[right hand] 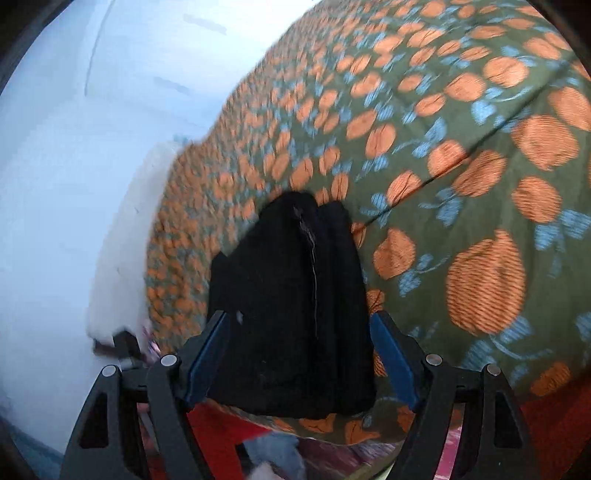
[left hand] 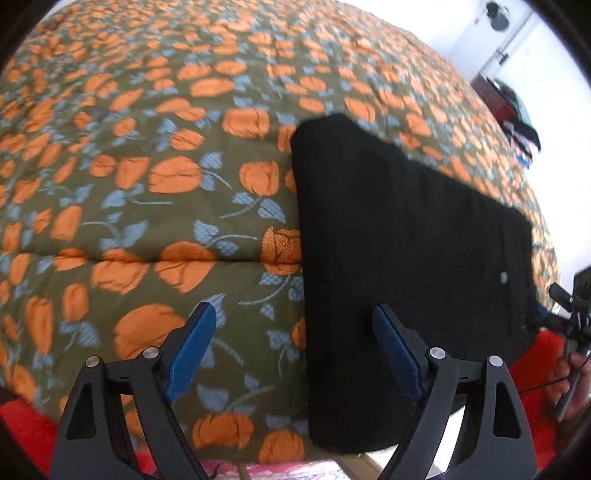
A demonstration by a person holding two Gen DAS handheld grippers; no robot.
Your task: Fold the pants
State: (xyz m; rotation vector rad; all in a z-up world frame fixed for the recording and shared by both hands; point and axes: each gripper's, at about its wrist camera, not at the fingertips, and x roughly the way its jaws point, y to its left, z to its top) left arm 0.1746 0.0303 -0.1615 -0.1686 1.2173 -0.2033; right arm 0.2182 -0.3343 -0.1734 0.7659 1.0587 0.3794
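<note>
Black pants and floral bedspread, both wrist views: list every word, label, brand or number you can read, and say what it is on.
No readable text in either view.
Black pants: a small grey tag, too small and blurred to read.
Floral bedspread: orange-and-blue pattern only, no lettering.

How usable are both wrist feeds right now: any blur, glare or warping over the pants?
Left wrist view: mild blur, strong fisheye bulge; the black pants read as a flat dark slab with little fold detail; the wall behind is blown out white. Right wrist view: heavier motion smear across the floral bedspread, pants still dark, their seam faintly visible.
</note>
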